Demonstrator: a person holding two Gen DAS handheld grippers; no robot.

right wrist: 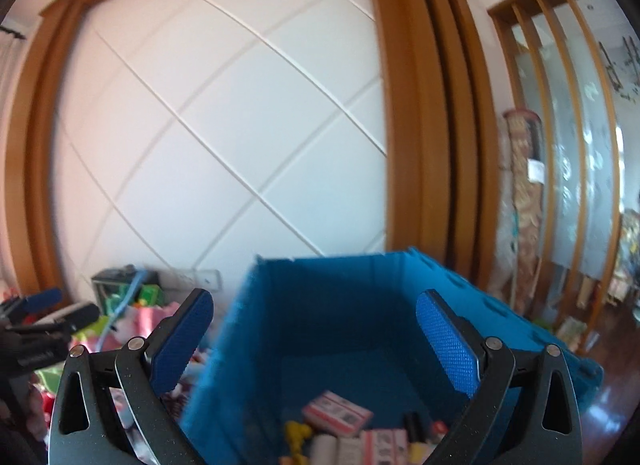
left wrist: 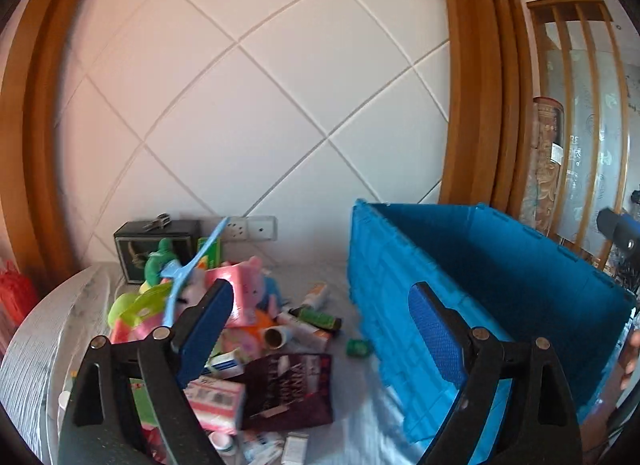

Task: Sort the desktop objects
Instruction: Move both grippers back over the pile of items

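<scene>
Both grippers, left gripper (left wrist: 320,329) & right gripper (right wrist: 314,345), wide open w/ nothing held; pink box (left wrist: 216,401) prob light, stiff — pinch across short sides.

matt plastic crate (left wrist: 400,285), glossy wooden frame (left wrist: 464,77)

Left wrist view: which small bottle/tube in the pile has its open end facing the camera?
The cardboard tube: its round hollow end faces us; the dark green-labelled bottle and the white tube lie side-on.
</scene>
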